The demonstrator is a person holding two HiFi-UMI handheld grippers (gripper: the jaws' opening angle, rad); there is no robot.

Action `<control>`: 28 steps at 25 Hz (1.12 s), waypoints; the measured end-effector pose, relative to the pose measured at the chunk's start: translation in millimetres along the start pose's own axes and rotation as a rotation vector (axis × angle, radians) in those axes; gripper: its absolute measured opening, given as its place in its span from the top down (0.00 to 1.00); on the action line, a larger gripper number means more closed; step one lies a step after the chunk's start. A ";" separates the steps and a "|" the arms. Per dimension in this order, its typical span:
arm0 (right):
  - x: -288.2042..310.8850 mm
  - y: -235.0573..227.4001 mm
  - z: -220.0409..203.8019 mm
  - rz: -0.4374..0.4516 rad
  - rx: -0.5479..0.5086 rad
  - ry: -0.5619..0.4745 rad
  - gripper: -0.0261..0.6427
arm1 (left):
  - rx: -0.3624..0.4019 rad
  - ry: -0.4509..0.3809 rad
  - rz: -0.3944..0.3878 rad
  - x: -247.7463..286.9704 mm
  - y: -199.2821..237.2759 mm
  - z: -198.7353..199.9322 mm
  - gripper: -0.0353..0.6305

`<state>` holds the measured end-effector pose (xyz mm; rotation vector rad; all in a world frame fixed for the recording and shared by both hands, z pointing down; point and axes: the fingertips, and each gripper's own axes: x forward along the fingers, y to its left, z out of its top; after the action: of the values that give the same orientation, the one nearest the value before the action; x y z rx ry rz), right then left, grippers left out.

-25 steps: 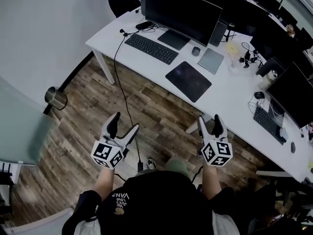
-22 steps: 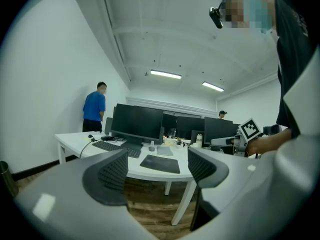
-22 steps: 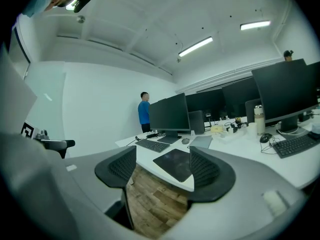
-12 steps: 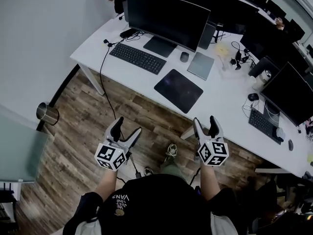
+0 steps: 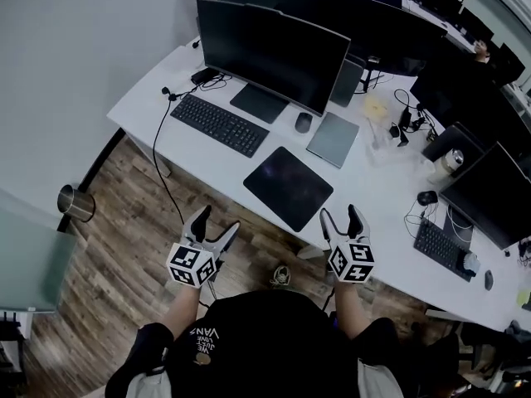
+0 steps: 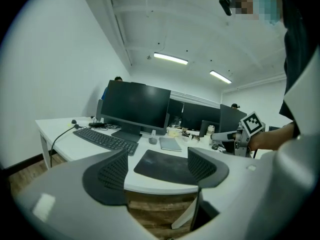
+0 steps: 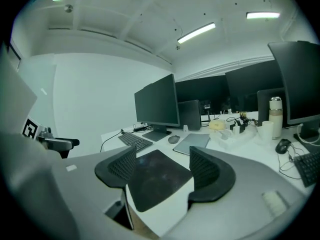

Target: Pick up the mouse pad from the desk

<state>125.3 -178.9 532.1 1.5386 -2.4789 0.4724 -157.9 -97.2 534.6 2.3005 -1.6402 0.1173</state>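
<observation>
A black mouse pad (image 5: 288, 187) lies flat near the front edge of the white desk (image 5: 377, 185), below the monitor. It also shows between the jaws in the left gripper view (image 6: 162, 165) and the right gripper view (image 7: 155, 179). My left gripper (image 5: 215, 225) hovers open over the floor, short of the desk's front edge and left of the pad. My right gripper (image 5: 342, 219) is open at the desk's front edge, just right of the pad's near corner. Neither holds anything.
On the desk stand a large monitor (image 5: 274, 50), a keyboard (image 5: 218, 123), a mouse (image 5: 303, 122) and a grey tablet (image 5: 333, 138). A cable (image 5: 162, 168) hangs off the desk's left side. More monitors and clutter fill the right. A metal bin (image 5: 75, 203) stands on the wooden floor.
Both grippers have come closer to the desk; the mouse pad now sits nearer to them in view. Both remain open and empty.
</observation>
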 end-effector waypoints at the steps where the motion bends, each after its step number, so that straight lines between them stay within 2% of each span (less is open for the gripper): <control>1: 7.8 -7.0 0.2 0.004 -0.002 0.007 0.48 | -0.003 0.009 0.006 10.4 0.7 -2.1 0.42; 8: 48.6 -41.3 -9.8 0.032 -0.011 0.084 0.48 | -0.016 0.082 0.050 65.3 8.7 -19.7 0.42; 15: 79.4 -56.0 -35.2 0.005 -0.016 0.170 0.48 | -0.023 0.155 0.039 103.1 25.2 -34.4 0.42; 20: 100.3 -64.3 -53.9 -0.060 0.012 0.215 0.48 | 0.012 0.239 -0.034 133.5 37.2 -46.2 0.42; 28: 137.9 -72.7 -93.3 -0.145 0.044 0.345 0.48 | 0.045 0.381 -0.162 159.5 53.8 -68.9 0.42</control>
<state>128.0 -290.4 675.6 1.4932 -2.0953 0.7050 -146.0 -237.4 649.9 2.2585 -1.2690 0.5248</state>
